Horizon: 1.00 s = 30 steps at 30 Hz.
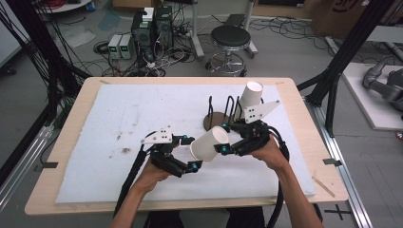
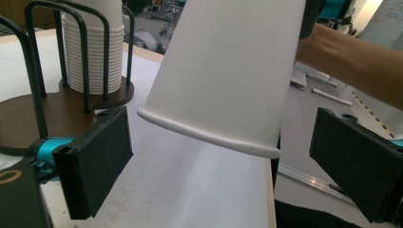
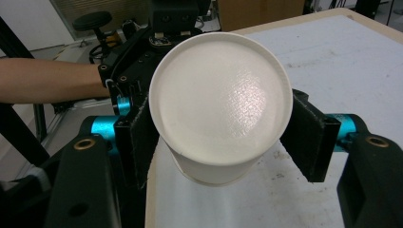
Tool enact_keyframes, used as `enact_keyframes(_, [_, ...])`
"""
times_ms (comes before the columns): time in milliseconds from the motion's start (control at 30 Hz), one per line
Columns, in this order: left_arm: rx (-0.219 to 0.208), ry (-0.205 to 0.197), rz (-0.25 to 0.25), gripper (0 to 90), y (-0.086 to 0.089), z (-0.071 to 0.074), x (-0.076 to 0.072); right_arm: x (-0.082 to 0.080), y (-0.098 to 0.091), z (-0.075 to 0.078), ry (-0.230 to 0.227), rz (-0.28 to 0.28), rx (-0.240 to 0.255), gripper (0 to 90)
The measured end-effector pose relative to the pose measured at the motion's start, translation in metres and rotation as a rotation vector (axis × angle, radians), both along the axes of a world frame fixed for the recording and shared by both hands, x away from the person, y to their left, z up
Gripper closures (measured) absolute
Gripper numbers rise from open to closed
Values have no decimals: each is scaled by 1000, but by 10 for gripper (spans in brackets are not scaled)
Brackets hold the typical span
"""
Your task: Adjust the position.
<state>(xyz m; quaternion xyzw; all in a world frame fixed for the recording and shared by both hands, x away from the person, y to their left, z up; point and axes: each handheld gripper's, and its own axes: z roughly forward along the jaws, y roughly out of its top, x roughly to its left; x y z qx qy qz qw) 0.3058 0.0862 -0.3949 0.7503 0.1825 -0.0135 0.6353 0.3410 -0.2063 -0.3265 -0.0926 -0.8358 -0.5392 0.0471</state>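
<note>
From the high view my left tongs (image 1: 187,153) sit nearest me, at about seven o'clock of the surface's (image 1: 95,118) middle, jaws spread wide with nothing gripped between them; in the left gripper view the two black pads stand well apart on either side of the paper cup's (image 1: 210,142) rolled rim without touching it. Just past them, toward five o'clock of centre, my right tongs (image 1: 227,137) are clamped on that cup, pads pressing its wall on both sides. The cup is plain white, tapered, tilted with its mouth toward the left tongs and its flat base facing the right gripper view, where the bottom shows a faint sheen. Beyond, at about one o'clock, a dark round-based wire rack (image 1: 219,116) stands on the white mat, with a stack of white cups (image 1: 250,95) leaning in it.
</note>
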Motion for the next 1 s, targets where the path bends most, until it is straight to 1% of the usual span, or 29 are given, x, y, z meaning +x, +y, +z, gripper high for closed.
enact_keyframes(33, [-11,9,-3,67,-1,-1,1,0,0,0,0,-2,2,343])
enact_keyframes(167, [-20,13,-10,67,-2,-2,3,0,1,-1,6,6,17,343])
enact_keyframes(200, [-37,19,-19,68,-3,-2,3,0,1,-1,4,4,19,343])
enact_keyframes(233, [-48,17,-18,68,-3,-2,3,0,1,-2,5,5,20,343])
enact_keyframes(300, [-53,23,-23,67,-3,-2,4,-1,1,-2,11,10,23,343])
enact_keyframes(400, [-43,27,-28,68,-3,-3,5,-1,2,-4,15,14,30,343])
enact_keyframes(533, [-47,30,-32,68,-4,-4,5,-1,2,-4,20,19,40,343])
enact_keyframes(567, [-46,29,-35,68,-4,-4,5,-1,3,-4,21,22,50,343])
enact_keyframes(667, [-52,26,-46,68,-6,-3,4,-1,3,-4,23,24,48,343])
enact_keyframes(767, [-55,23,-49,68,-7,-3,4,-1,6,-5,26,37,56,343])
enact_keyframes(900, [-49,23,-53,69,-8,-3,4,-1,7,-5,28,41,60,343])
enact_keyframes(1000, [-51,16,-44,134,-7,-3,4,-1,8,-5,33,44,57,344])
